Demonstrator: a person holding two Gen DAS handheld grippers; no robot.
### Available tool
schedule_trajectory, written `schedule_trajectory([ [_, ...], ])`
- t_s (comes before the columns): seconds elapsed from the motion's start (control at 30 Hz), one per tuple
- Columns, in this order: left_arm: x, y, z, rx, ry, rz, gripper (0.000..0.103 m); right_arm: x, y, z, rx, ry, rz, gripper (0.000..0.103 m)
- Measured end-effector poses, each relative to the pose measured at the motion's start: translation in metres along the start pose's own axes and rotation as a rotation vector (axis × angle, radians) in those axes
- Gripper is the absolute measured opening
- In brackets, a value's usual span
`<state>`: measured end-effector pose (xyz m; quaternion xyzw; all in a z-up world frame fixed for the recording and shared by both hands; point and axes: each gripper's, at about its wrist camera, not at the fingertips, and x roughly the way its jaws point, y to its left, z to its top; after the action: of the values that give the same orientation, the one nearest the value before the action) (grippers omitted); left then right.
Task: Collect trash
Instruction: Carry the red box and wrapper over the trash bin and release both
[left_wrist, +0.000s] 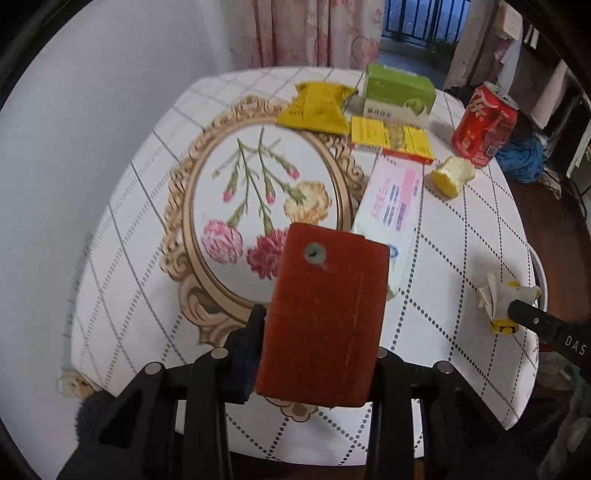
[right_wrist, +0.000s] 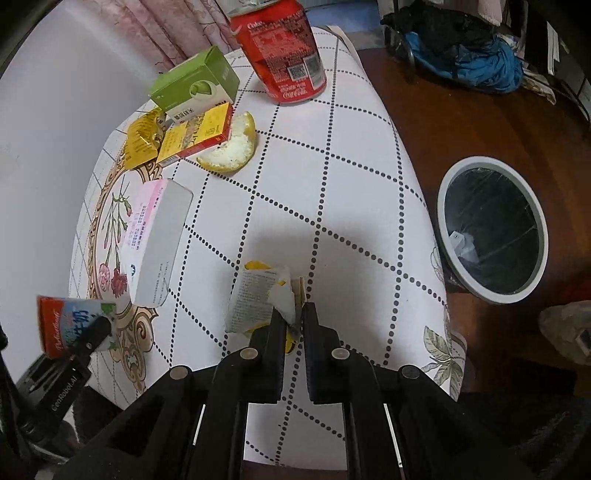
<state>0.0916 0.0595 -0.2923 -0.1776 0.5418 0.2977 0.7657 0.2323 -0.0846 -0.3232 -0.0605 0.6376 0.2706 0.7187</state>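
My left gripper (left_wrist: 317, 332) is shut on a red milk carton (left_wrist: 325, 314), held above the table's near edge. The right wrist view shows the same carton (right_wrist: 70, 321) at lower left, with blue-white print. My right gripper (right_wrist: 293, 317) is shut on a crumpled yellow-and-white wrapper (right_wrist: 258, 302) just over the tablecloth; the wrapper (left_wrist: 502, 295) also shows at the right of the left wrist view. A grey round bin (right_wrist: 491, 229) with a dark liner stands on the floor to the right of the table.
On the round table (right_wrist: 332, 184) lie a red cola can (right_wrist: 284, 55), a green box (right_wrist: 195, 85), a yellow-red box (right_wrist: 197, 134), a yellow packet (right_wrist: 142, 142), a yellow fruit peel (right_wrist: 232, 147) and a pink-white box (right_wrist: 155, 240). A blue bundle (right_wrist: 476, 66) lies on the floor.
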Motion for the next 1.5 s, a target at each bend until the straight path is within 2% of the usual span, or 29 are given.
schedule_trajectory([
  [0.23,-0.027,-0.009,0.014,0.04,-0.089,0.043,0.032,-0.023,0.006,0.002,-0.028,-0.049,0.004,0.009],
  [0.5,-0.072,-0.031,0.034,0.065,-0.183,-0.002,0.032,-0.067,0.005,0.016,-0.034,-0.132,0.038,0.009],
  [0.7,-0.104,-0.077,0.059,0.113,-0.242,-0.082,0.032,-0.113,-0.032,0.035,0.016,-0.216,0.031,0.009],
  [0.83,-0.113,-0.134,0.077,0.168,-0.25,-0.164,0.032,-0.141,-0.08,0.047,0.062,-0.259,-0.009,0.009],
  [0.93,-0.108,-0.181,0.083,0.212,-0.226,-0.226,0.032,-0.148,-0.127,0.051,0.103,-0.265,-0.073,0.009],
  [1.0,-0.095,-0.219,0.085,0.241,-0.18,-0.276,0.032,-0.143,-0.163,0.052,0.128,-0.248,-0.129,0.009],
  [1.17,-0.031,-0.303,0.082,0.296,-0.001,-0.354,0.032,-0.092,-0.258,0.053,0.199,-0.122,-0.242,0.009],
  [1.27,0.009,-0.34,0.076,0.325,0.079,-0.362,0.032,-0.062,-0.3,0.051,0.229,-0.056,-0.265,0.009],
  [1.37,0.04,-0.369,0.074,0.357,0.128,-0.348,0.032,-0.032,-0.334,0.056,0.255,-0.004,-0.273,0.009],
  [1.5,0.066,-0.398,0.072,0.394,0.17,-0.34,0.032,-0.004,-0.358,0.063,0.281,0.036,-0.269,0.009],
])
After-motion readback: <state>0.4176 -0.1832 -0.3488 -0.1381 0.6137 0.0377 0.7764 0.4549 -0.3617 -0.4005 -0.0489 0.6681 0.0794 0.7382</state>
